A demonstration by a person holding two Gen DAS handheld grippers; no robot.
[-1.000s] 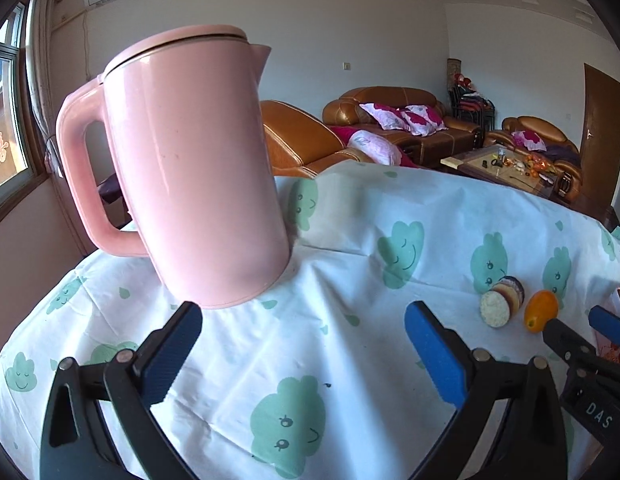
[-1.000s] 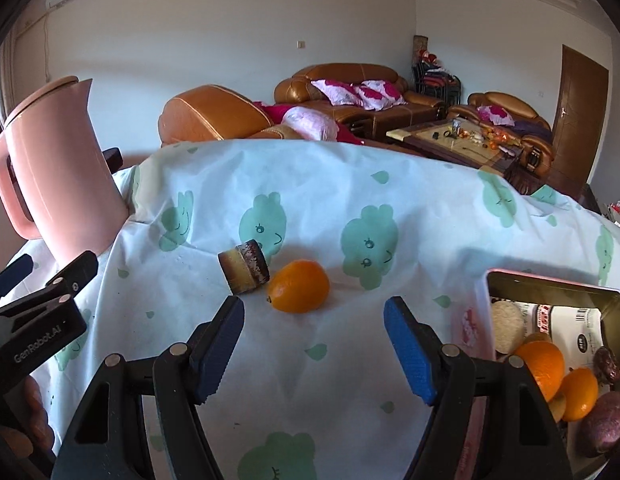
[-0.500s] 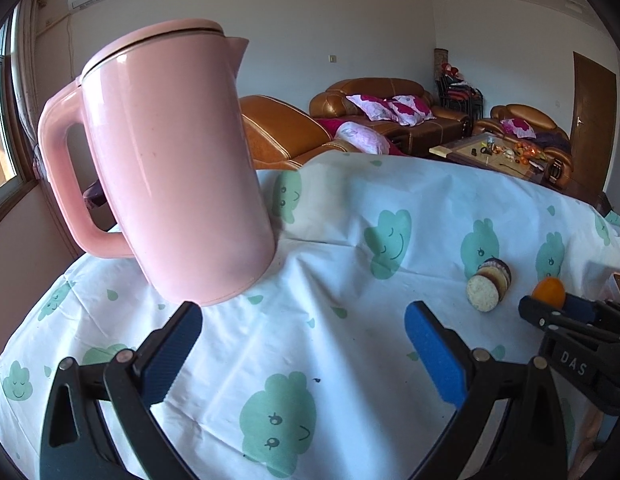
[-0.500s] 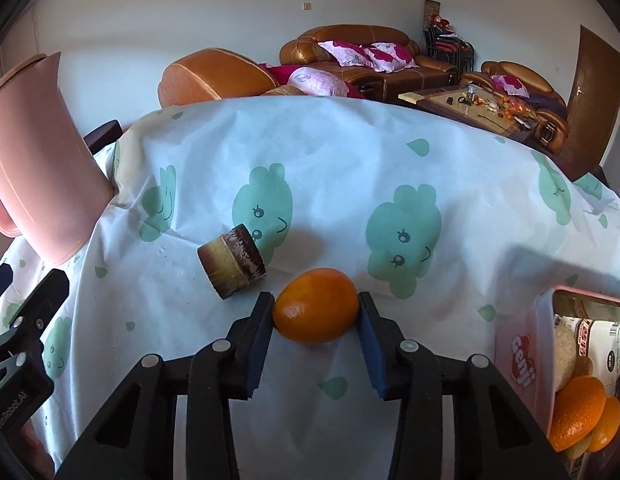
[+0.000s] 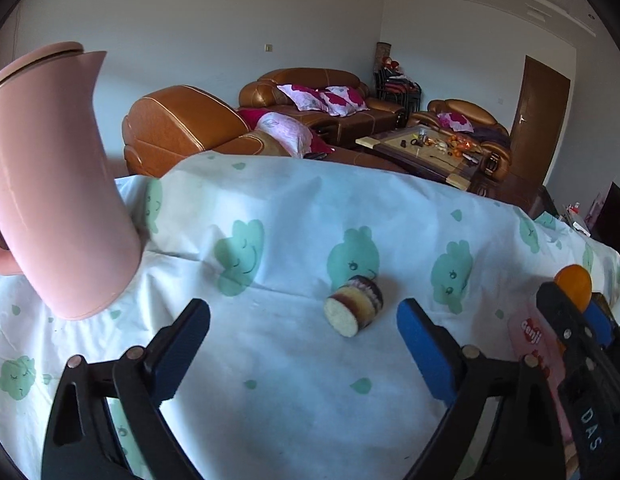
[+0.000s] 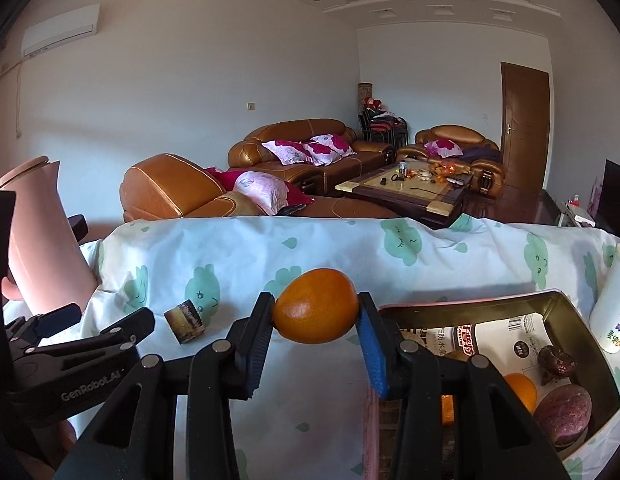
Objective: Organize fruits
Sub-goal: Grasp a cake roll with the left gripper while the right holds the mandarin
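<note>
My right gripper [image 6: 315, 320] is shut on an orange [image 6: 315, 306] and holds it above the cloth, just left of the pink tin box [image 6: 565, 312]. The box holds another orange [image 6: 521, 390], a purple fruit [image 6: 563, 408] and a dark fruit [image 6: 555, 362]. The held orange also shows at the right edge of the left wrist view [image 5: 573, 285]. My left gripper [image 5: 304, 346] is open and empty, low over the cloth. A cut sweet-potato piece [image 5: 354, 310] lies just beyond its fingers, also seen in the right wrist view [image 6: 185, 321].
A tall pink kettle [image 5: 50, 200] stands at the table's left. A white bottle [image 6: 613, 304] stands right of the box. The table wears a white cloth with green prints [image 5: 270, 240]. Sofas and a coffee table lie beyond.
My right gripper closed on the orange and lifted it off the cloth toward the tin box. My left gripper swung right, bringing the cut piece between its open fingers.
</note>
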